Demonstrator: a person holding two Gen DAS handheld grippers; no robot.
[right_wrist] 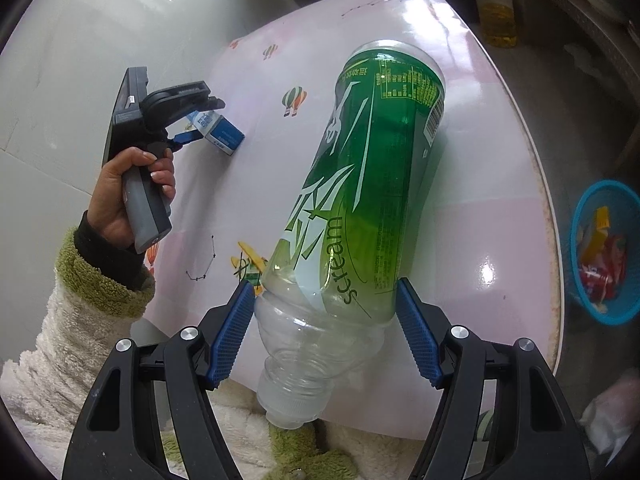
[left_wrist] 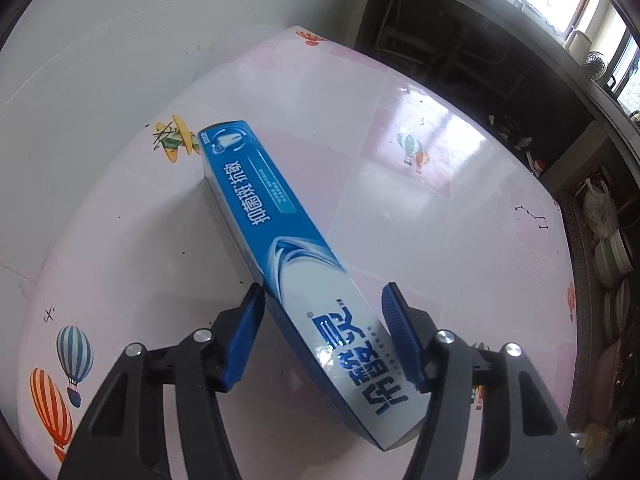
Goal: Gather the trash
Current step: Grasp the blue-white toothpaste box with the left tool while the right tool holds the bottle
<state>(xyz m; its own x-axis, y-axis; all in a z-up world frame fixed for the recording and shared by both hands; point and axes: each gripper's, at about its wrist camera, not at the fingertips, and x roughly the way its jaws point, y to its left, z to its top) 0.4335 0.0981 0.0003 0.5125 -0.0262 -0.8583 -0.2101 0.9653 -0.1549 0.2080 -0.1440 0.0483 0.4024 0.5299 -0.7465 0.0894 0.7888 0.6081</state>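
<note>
A long blue and white toothpaste box point(left_wrist: 280, 236) lies slantwise on the pink table point(left_wrist: 420, 232), its far end on the cloth. My left gripper point(left_wrist: 323, 289) is shut on its near end, a blue pad against each long side. The right wrist view shows the same left gripper point(right_wrist: 202, 120) in a hand point(right_wrist: 120, 196), with the toothpaste box point(right_wrist: 224, 134) sticking out of it. My right gripper point(right_wrist: 325, 284) is shut on a clear plastic bottle with a green label point(right_wrist: 360, 184). The bottle hangs above the table, cap towards the camera, bottom pointing away.
A blue basket point(right_wrist: 584, 300) holding wrappers stands on the floor beyond the table's right edge. A bottle of yellow oil point(right_wrist: 496, 12) is on the floor further back. White wall runs along the table's left side. Dark shelving point(left_wrist: 460, 60) with bowls lies behind the table.
</note>
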